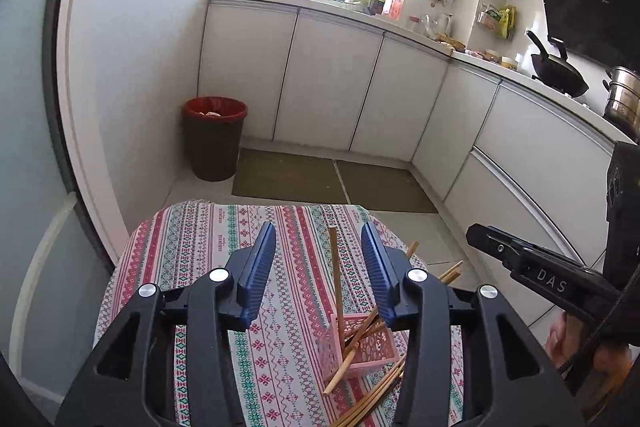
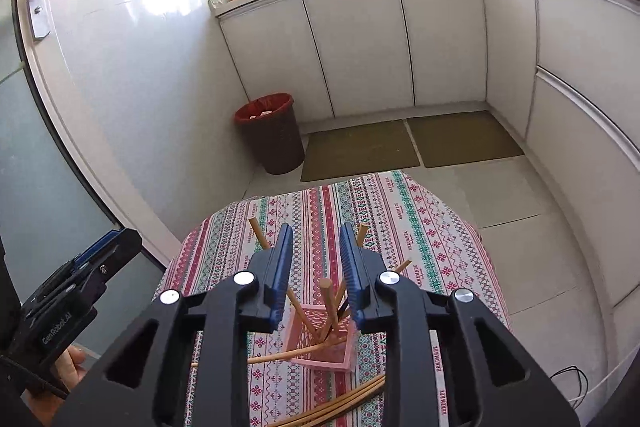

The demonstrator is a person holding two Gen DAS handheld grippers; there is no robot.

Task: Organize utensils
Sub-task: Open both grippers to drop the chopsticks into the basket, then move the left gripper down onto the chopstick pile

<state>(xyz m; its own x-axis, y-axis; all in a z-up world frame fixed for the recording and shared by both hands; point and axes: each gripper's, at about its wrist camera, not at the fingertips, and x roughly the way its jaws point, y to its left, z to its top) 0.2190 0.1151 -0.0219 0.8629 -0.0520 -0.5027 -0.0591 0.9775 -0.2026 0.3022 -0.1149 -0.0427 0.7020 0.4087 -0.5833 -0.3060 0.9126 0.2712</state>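
Nearest the cameras, a few loose chopsticks (image 2: 344,403) are lying flat on the surface (image 2: 432,227) at the bottom edge of the shot, right below both claws. I'd say those are the next job: get them into the pink basket (image 2: 320,355) just beyond them.

The right claw (image 2: 316,239) is part open with nothing between the blue pads, hanging above the basket. The left claw (image 1: 318,239) is open wider and also empty; one standing chopstick (image 1: 335,267) shows in the gap, but the pads aren't touching it.

The basket sits on the striped cloth, slightly tilted by the look of it, with several chopsticks leaning out in all directions and one bent stick (image 2: 288,355) draped across its near rim.

My take on doing it well: dip one claw to the loose bundle, grab near the middle so it doesn't swing, and steady the basket's wall with the other, since it looks light and tippy. Drop them in end first, aiming for the gap between the leaning sticks.

Further back there's a red-lined bin (image 2: 272,135) on the floor, well apart.
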